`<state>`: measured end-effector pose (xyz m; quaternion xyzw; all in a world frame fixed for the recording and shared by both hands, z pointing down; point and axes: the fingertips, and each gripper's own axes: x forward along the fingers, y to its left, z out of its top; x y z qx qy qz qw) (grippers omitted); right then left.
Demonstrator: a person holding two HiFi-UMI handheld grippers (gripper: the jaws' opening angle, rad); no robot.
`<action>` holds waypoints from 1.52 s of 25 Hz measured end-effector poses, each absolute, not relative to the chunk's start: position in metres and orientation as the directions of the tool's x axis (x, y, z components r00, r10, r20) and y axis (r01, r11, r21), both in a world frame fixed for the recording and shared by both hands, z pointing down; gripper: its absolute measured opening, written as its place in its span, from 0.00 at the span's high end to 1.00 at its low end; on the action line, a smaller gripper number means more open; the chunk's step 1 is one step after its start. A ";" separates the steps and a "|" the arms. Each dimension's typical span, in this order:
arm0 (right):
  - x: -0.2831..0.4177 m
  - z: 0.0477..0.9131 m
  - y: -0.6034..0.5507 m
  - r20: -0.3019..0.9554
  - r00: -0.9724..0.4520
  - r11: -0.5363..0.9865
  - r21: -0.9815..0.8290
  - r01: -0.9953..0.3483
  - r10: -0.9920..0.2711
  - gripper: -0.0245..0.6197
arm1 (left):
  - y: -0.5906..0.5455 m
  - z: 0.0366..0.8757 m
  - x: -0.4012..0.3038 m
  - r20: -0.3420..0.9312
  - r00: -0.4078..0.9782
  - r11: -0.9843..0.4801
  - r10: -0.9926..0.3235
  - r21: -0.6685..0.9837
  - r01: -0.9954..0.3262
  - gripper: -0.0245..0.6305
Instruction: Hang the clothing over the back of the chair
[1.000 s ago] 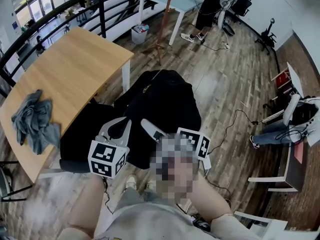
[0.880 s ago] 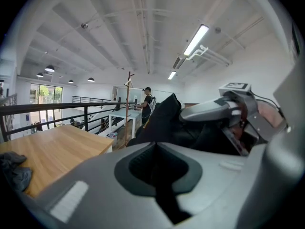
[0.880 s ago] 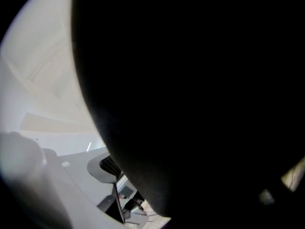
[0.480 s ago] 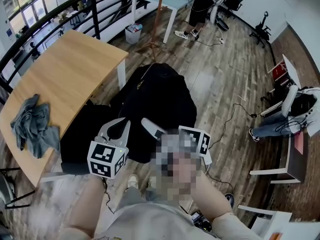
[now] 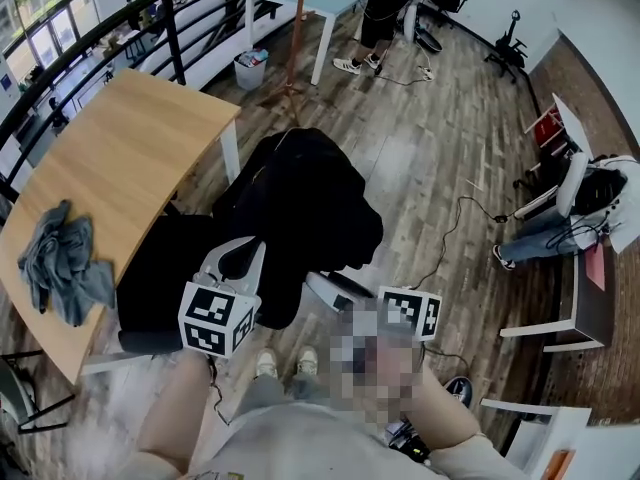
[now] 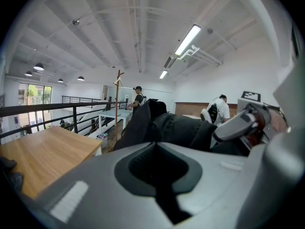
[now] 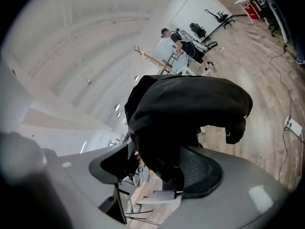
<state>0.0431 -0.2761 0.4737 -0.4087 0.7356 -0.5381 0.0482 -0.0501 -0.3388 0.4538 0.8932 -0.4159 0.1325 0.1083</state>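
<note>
**Over the chair back: clothing draped, both claws clear of it**

At mid-floor, just right of the wooden table (image 5: pixel 130 138), the black clothing (image 5: pixel 310 203) lies heaped over the back of the chair (image 5: pixel 150 298). Its bulk rides on top, and folds fall down the near and far sides. I judge that it holds there because the weight is shared across the top edge. The near hem hangs lower and uneven, which could in time drag it toward me.

My left claw (image 5: pixel 238 256) sits at the near left of the garment. Its two fingers stand apart with nothing in the gap, and its own view shows the fabric ahead, untouched. I take this as a stand-off position, kept so the cloth is not snagged.

My right claw (image 5: pixel 322 284) is at the near right, just beside the hanging hem. Its jaws are wide and closing slightly. Its own view shows a low fold of the garment lined up with the gap, but the pads (image 7: pixel 202 173) do not press on it. Whether the fold lies inside the gap or just beyond it, I cannot tell. Neither claw grips anything.

A grey cloth (image 5: pixel 65 263) on the table's near left end plays no part here.

Finding: the hanging looks essentially done. At most, the near hem needs straightening.
</note>
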 end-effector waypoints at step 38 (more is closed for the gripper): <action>0.126 0.246 -0.245 -0.018 -0.407 0.405 0.074 -0.911 -0.913 0.96 | -0.286 0.278 -0.015 0.049 0.648 -0.649 -0.760 -0.106 -0.754 0.96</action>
